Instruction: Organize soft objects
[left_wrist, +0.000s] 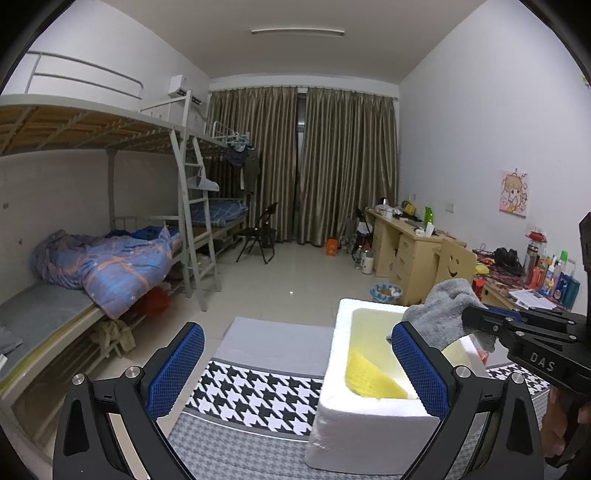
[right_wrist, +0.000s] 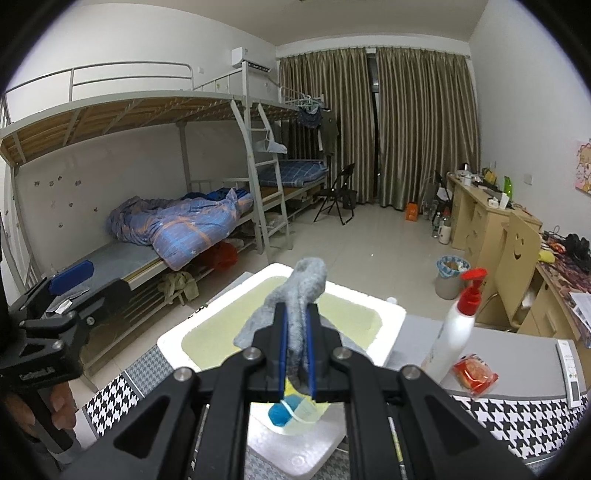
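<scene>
A grey fuzzy cloth is pinched between the blue pads of my right gripper, which is shut on it. The cloth hangs over the open white foam box. In the left wrist view the same cloth droops from the right gripper above the box. A yellow sponge lies inside the box, and a blue bundle with a white label sits at its near end. My left gripper stands open and empty, just left of the box.
The box rests on a table with a black-and-white houndstooth cloth. A white pump bottle with a red top and a red packet stand right of the box. Bunk beds line the left wall, desks the right.
</scene>
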